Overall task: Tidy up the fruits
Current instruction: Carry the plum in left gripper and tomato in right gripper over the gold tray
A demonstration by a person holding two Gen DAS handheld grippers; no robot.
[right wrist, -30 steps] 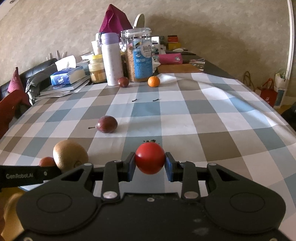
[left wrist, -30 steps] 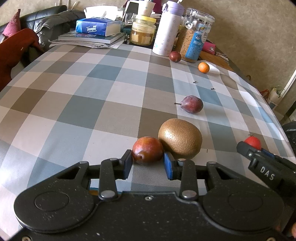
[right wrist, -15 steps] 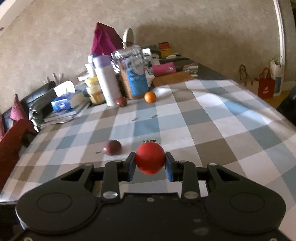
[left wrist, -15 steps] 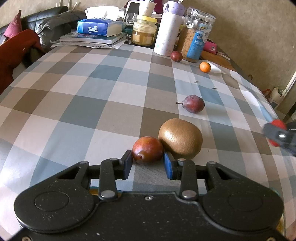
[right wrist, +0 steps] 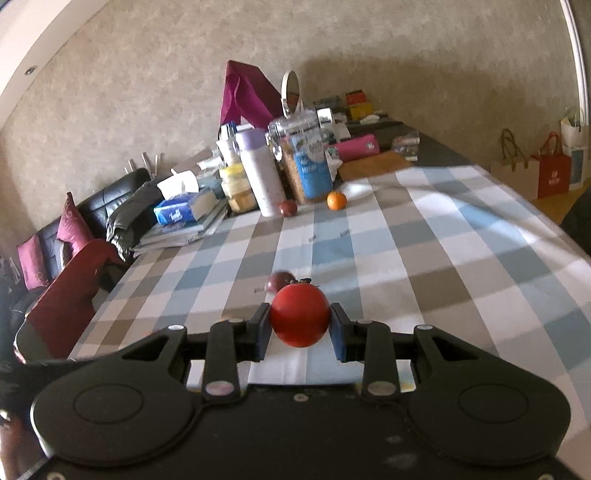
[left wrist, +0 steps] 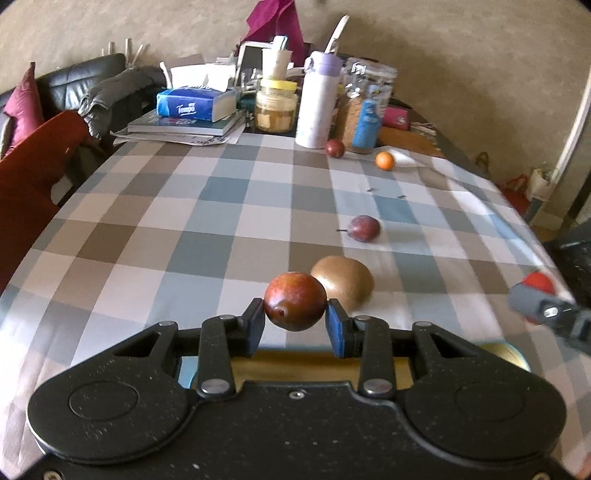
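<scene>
Carrying step, both fruits lifted. Left gripper (left wrist: 295, 320) clamped on reddish plum (left wrist: 295, 301), just in front of kiwi (left wrist: 342, 282) lying on checked tablecloth (left wrist: 155, 236). Right gripper (right wrist: 300, 331) clamped on red tomato (right wrist: 300, 315), to right of kiwi. Next: find collecting spot, none visible; lower, release gently.

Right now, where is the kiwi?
In the left wrist view the kiwi lies on the checked tablecloth, just behind and right of the reddish plum held in the left gripper's fingers.

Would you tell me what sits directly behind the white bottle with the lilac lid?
Behind the white bottle show a paper cup, a magenta bag and a propped tablet-like screen; whatever stands lower behind its body is covered.
</scene>
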